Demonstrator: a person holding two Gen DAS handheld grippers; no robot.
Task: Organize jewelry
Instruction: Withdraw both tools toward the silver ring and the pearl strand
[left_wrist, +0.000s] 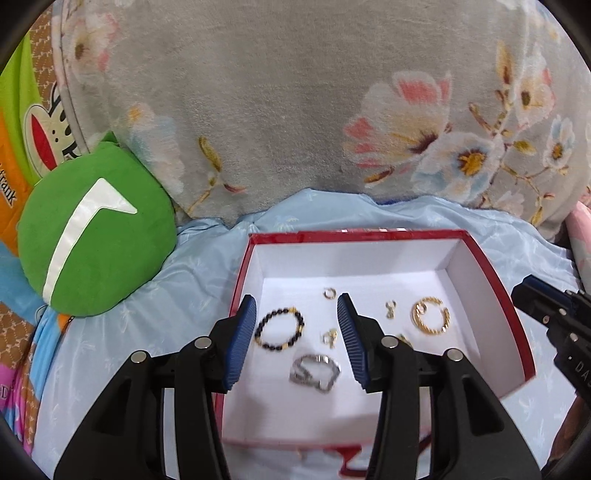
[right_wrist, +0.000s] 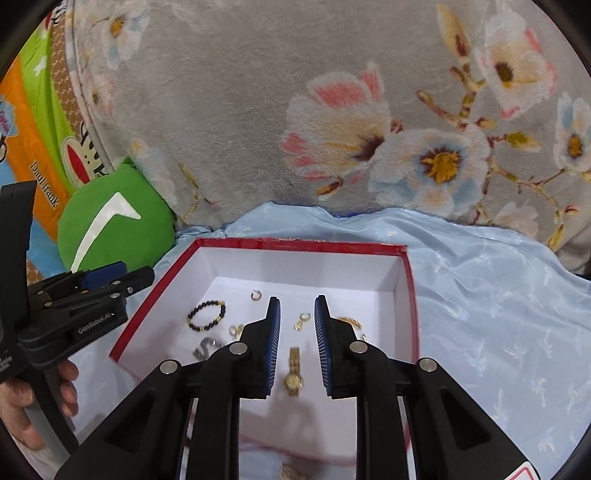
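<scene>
A red box with a white inside (left_wrist: 491, 280) (right_wrist: 410, 295) lies on a light blue sheet. In it are a black and gold bead bracelet (left_wrist: 279, 329) (right_wrist: 207, 315), a silver chain bracelet (left_wrist: 316, 373) (right_wrist: 205, 347), gold hoop earrings (left_wrist: 430, 315), small gold rings (left_wrist: 329, 293) (right_wrist: 255, 295) and small charms (left_wrist: 390, 309) (right_wrist: 303, 320). A gold watch (right_wrist: 293, 371) lies between my right fingers. My left gripper (left_wrist: 297, 306) is open over the box, empty. My right gripper (right_wrist: 297, 302) is open over the box, empty.
A green round cushion (left_wrist: 96, 229) (right_wrist: 118, 221) lies left of the box. A grey floral blanket (left_wrist: 295, 92) (right_wrist: 332, 110) rises behind it. A bright printed bag (left_wrist: 22, 122) is at far left. The light blue sheet (right_wrist: 498, 314) spreads to the right.
</scene>
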